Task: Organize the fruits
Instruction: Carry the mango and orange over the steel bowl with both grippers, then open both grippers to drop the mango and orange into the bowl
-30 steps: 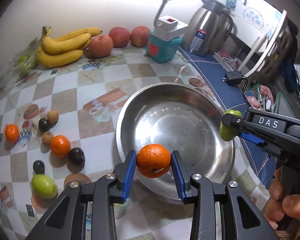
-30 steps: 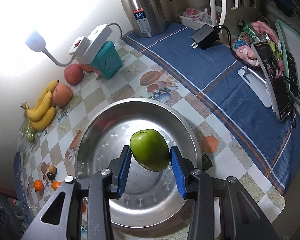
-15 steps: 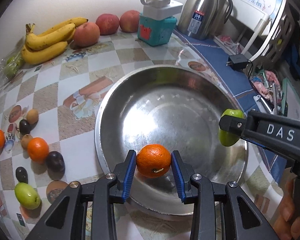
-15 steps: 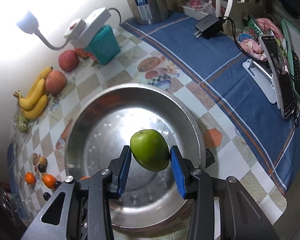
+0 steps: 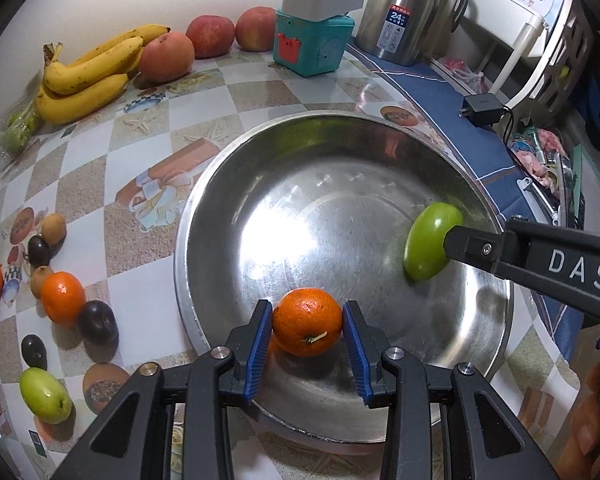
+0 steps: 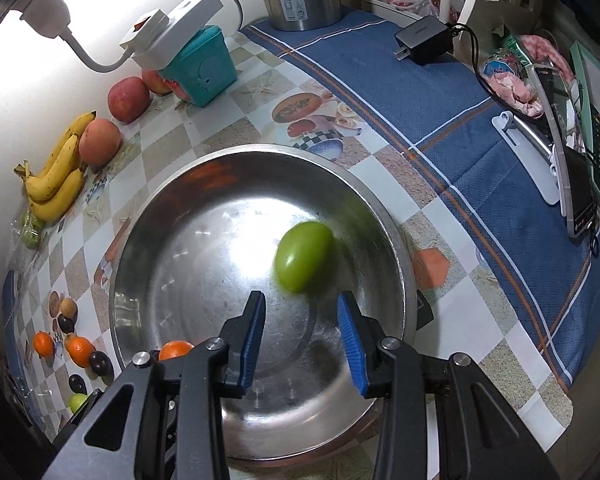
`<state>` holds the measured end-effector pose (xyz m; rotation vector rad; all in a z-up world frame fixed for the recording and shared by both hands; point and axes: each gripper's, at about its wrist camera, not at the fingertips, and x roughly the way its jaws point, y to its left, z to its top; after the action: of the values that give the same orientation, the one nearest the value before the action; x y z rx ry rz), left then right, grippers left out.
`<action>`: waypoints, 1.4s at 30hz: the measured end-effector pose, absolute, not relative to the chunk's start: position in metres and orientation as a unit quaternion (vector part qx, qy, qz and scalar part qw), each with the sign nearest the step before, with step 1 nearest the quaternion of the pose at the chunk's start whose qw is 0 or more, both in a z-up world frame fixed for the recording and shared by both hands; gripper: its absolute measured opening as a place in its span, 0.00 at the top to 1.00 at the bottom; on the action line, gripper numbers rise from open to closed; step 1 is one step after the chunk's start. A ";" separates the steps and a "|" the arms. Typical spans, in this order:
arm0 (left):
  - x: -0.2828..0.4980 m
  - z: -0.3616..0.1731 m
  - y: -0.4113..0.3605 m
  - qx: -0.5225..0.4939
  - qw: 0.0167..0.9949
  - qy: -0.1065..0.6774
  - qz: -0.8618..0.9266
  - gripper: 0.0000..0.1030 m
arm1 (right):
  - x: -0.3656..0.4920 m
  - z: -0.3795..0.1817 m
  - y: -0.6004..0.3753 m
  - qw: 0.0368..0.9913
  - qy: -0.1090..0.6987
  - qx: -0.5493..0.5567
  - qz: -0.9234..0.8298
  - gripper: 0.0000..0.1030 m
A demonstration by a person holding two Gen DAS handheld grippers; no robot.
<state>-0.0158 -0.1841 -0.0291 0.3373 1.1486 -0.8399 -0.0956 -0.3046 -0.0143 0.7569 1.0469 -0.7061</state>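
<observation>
Orange (image 5: 307,321) pinched between blue pads of left gripper (image 5: 306,334), hanging over near side of steel bowl (image 5: 204,216). Green fruit (image 6: 304,257) loose in bowl, blurred, likely rolling; right gripper (image 6: 301,334) spread wide, holding nothing. Advice: lower orange close to bowl floor before opening jaws, clear of green fruit. Loose fruit pile (image 5: 62,298) on table left of bowl not yet collected.

Left gripper (image 5: 307,330) clamps orange (image 5: 307,321) over steel bowl (image 5: 220,184) near rim; green fruit (image 5: 430,241) at right gripper tip.
</observation>
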 end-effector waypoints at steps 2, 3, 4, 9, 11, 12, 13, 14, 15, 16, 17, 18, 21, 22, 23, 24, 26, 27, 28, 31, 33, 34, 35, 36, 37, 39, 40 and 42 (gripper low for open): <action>-0.016 -0.029 -0.184 0.155 0.744 0.525 -0.384 0.61 | -0.095 -0.014 -0.304 0.742 0.477 0.345 -0.321 0.62; -0.015 -0.029 -0.185 0.155 0.743 0.525 -0.385 0.60 | -0.095 -0.015 -0.304 0.741 0.478 0.345 -0.321 0.62; -0.015 -0.029 -0.185 0.155 0.742 0.526 -0.385 0.57 | -0.094 -0.015 -0.304 0.741 0.479 0.344 -0.321 0.62; -0.016 -0.026 -0.185 0.153 0.740 0.526 -0.390 0.40 | -0.094 -0.014 -0.304 0.741 0.478 0.345 -0.321 0.62; -0.017 -0.023 -0.185 0.152 0.741 0.523 -0.393 0.40 | -0.095 -0.013 -0.304 0.743 0.475 0.345 -0.321 0.62; -0.017 -0.021 -0.185 0.151 0.742 0.522 -0.394 0.40 | -0.095 -0.012 -0.304 0.744 0.474 0.346 -0.321 0.62; -0.017 -0.019 -0.185 0.149 0.742 0.520 -0.395 0.40 | -0.096 -0.011 -0.304 0.744 0.472 0.346 -0.321 0.62; -0.017 -0.016 -0.184 0.147 0.744 0.518 -0.396 0.40 | -0.096 -0.010 -0.304 0.746 0.470 0.347 -0.321 0.62; -0.016 -0.011 -0.182 0.143 0.746 0.515 -0.397 0.40 | -0.097 -0.008 -0.304 0.747 0.467 0.347 -0.321 0.62; -0.016 -0.008 -0.181 0.140 0.748 0.513 -0.398 0.39 | -0.097 -0.006 -0.305 0.749 0.464 0.348 -0.321 0.62; -0.015 -0.005 -0.180 0.138 0.750 0.511 -0.396 0.39 | -0.098 -0.004 -0.305 0.751 0.460 0.348 -0.321 0.62; -0.013 -0.001 -0.178 0.136 0.754 0.509 -0.393 0.38 | -0.098 -0.002 -0.305 0.752 0.458 0.348 -0.321 0.62; -0.005 0.005 -0.169 0.122 0.762 0.510 -0.380 0.38 | -0.098 0.003 -0.305 0.757 0.451 0.346 -0.321 0.62; -0.001 0.007 -0.164 0.115 0.767 0.509 -0.372 0.38 | -0.099 0.004 -0.305 0.758 0.449 0.346 -0.322 0.62; 0.004 0.009 -0.160 0.109 0.773 0.509 -0.362 0.38 | -0.099 0.004 -0.305 0.759 0.449 0.346 -0.322 0.62; 0.009 0.010 -0.155 0.105 0.779 0.509 -0.351 0.38 | -0.098 0.004 -0.305 0.758 0.449 0.346 -0.322 0.62; 0.020 0.013 -0.144 0.096 0.789 0.511 -0.326 0.38 | -0.098 0.003 -0.305 0.757 0.451 0.346 -0.321 0.62; 0.027 0.014 -0.135 0.087 0.794 0.516 -0.310 0.38 | -0.098 0.002 -0.305 0.757 0.452 0.346 -0.320 0.62; 0.032 0.014 -0.128 0.077 0.795 0.521 -0.300 0.38 | -0.097 0.002 -0.304 0.757 0.454 0.345 -0.320 0.62; 0.048 0.014 -0.107 0.043 0.797 0.538 -0.273 0.38 | -0.096 0.002 -0.301 0.758 0.456 0.341 -0.316 0.62; 0.056 0.013 -0.093 0.035 0.798 0.549 -0.246 0.38 | -0.093 0.002 -0.299 0.761 0.459 0.337 -0.312 0.62; 0.058 0.012 -0.088 0.035 0.799 0.552 -0.236 0.38 | -0.092 0.002 -0.297 0.762 0.460 0.335 -0.310 0.62; 0.060 0.011 -0.083 0.035 0.800 0.555 -0.227 0.38 | -0.090 0.003 -0.295 0.763 0.462 0.332 -0.307 0.62; 0.063 0.009 -0.078 0.035 0.799 0.560 -0.216 0.38 | -0.088 0.003 -0.294 0.765 0.463 0.329 -0.303 0.62; 0.065 0.008 -0.072 0.036 0.798 0.565 -0.205 0.38 | -0.087 0.004 -0.291 0.767 0.464 0.327 -0.300 0.62; 0.068 0.006 -0.064 0.039 0.798 0.571 -0.187 0.38 | -0.084 0.006 -0.287 0.770 0.466 0.321 -0.293 0.62; 0.069 0.005 -0.061 0.040 0.798 0.573 -0.181 0.38 | -0.081 0.008 -0.283 0.774 0.467 0.317 -0.287 0.62; 0.070 0.005 -0.055 0.039 0.797 0.578 -0.172 0.35 | -0.078 0.011 -0.278 0.779 0.467 0.312 -0.279 0.62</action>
<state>0.0702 -0.0551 0.0049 0.0846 1.2412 -0.3690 -0.0777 -0.2782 0.0106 0.6735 1.0105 -0.6025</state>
